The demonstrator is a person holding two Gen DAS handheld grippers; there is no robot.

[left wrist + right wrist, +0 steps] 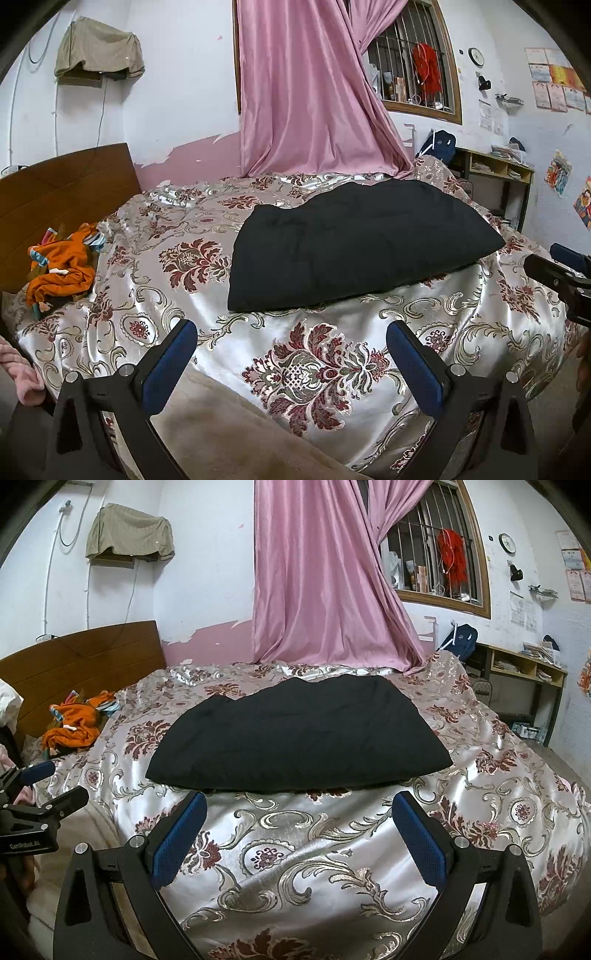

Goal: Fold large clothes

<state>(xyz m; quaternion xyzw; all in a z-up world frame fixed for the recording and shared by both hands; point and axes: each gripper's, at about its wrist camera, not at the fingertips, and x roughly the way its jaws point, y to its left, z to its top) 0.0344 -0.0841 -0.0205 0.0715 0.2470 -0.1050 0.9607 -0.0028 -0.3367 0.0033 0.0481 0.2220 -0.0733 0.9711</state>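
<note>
**Folded black garment lay ahead of both tools**

The black garment lay folded on the bed's floral bedspread, beyond both tools and touching neither. The left tool and right tool hovered wide apart, gripping nothing. What kind of garment it was stayed unclear; an orange heap of clothes sat near the headboard.

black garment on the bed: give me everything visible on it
The black garment is a plain dark, matte fabric, lying flat on the floral satin bedspread as a wide, roughly trapezoid slab, apparently already folded over on itself. Its near edge is straight and slightly raised; its far edge is uneven, with a small peak. Faint creases cross the top. No sleeves, collar or fastenings can be made out. Only the bedspread touches it; the left gripper and right gripper are open, short of it.
</note>
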